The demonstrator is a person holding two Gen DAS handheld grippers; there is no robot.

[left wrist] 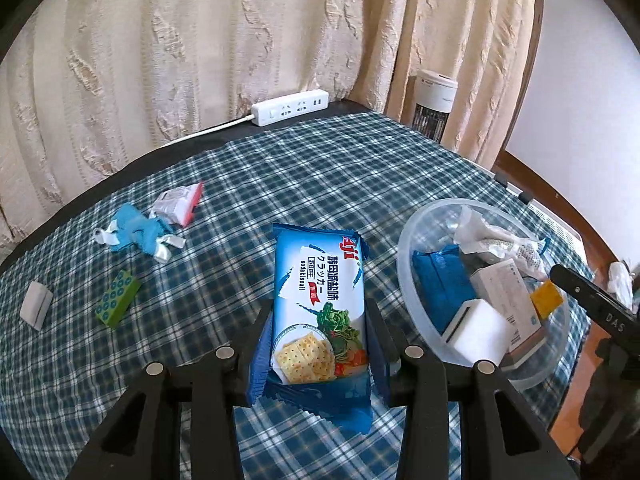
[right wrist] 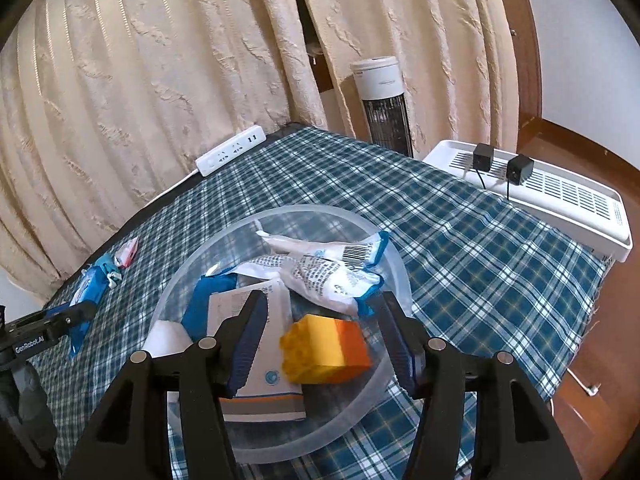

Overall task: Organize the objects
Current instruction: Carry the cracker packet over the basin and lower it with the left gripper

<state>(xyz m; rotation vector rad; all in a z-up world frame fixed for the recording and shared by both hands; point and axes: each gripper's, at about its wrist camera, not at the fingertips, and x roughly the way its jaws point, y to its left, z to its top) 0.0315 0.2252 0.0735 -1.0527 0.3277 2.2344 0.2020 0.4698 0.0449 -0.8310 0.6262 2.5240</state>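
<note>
Checked cloth (left wrist: 320, 184) covers the table and serves as the sorting surface, with a white power strip (left wrist: 290, 107) pushed back to the far edge against the curtain, clear of the work. Next in size, the clear plastic bowl (right wrist: 394, 258) sits at the right of the cloth and is evidently the collection point: it already holds a blue packet, a white carton (right wrist: 264, 364), crumpled white wrappers (right wrist: 320, 268), a white block (left wrist: 480, 330) and a yellow-and-orange toy brick (right wrist: 326, 350). The right gripper (right wrist: 320, 344) hangs over the bowl with its jaws parted on either side of that brick, pads not pressing it; the brick rests on the bowl's contents, which reads as a drop just made. The cracker packet (left wrist: 320, 304) is clamped at its near end by the left gripper (left wrist: 318, 336), jaws narrow on the wrapper, lengthwise along the fingers so it can be carried across; it lies just beside the bowl, left of it. Items not yet gathered lie well apart on the left of the cloth: a blue wrapper with white ribbon (left wrist: 138, 234), a pink-and-silver sachet (left wrist: 180, 204), a green studded brick (left wrist: 118, 298) and a small white piece (left wrist: 36, 304). In my judgement the task is roughly half done.
</note>
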